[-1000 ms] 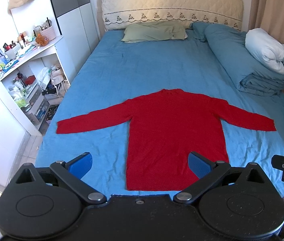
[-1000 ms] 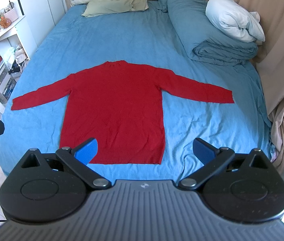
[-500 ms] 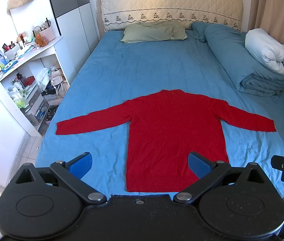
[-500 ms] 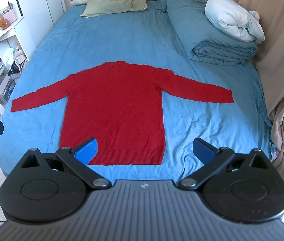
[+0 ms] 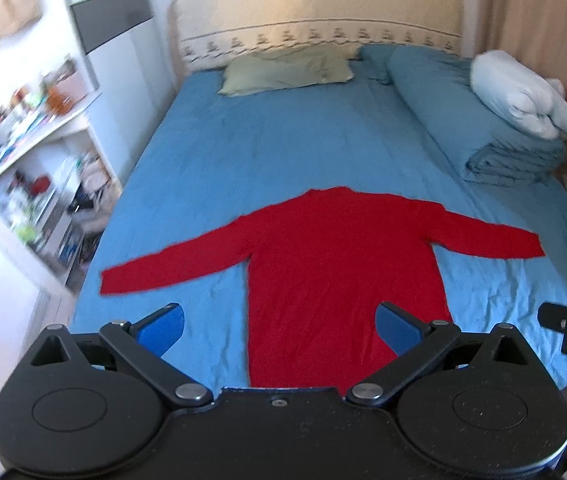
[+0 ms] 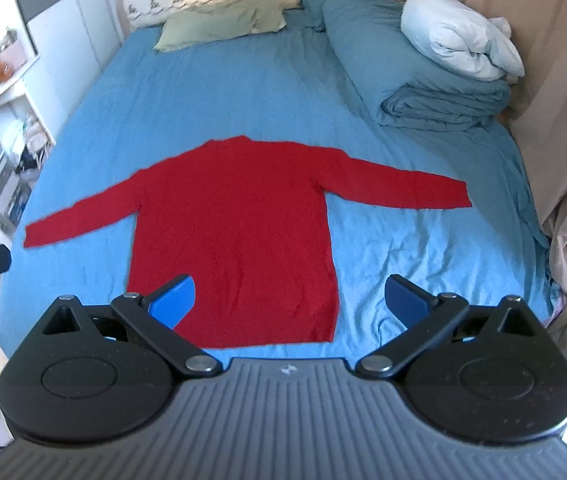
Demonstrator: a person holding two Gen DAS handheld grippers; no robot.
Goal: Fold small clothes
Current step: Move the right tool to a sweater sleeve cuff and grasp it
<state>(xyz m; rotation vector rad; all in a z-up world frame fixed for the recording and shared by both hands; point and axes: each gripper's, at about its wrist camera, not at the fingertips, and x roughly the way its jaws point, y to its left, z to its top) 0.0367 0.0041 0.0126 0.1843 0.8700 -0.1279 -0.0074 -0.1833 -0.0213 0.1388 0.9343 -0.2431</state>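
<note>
The left claw (image 5: 279, 322) is held spread wide above the foot of the bed, nothing pinched; the right claw (image 6: 289, 296) is likewise spread and empty. The red sweater (image 5: 343, 276) is laid flat on the blue sheet (image 5: 283, 152), approx. centred near the bed's foot end, collar toward the headboard, hem toward the claws, both sleeves stretched out to the sides. No fold is seen yet, so the step in hand is judged to be the approach, w/ folding not begun. Next, a sleeve cuff or hem corner is likely to be pinched per claw, the edge lifted clear and carried over the body w/o dragging the knit. Further out, a rolled blue duvet (image 6: 423, 76) w/ a white pillow (image 6: 459, 44) on top is set along the right side, and a green pillow (image 5: 287, 70) at the headboard.
</note>
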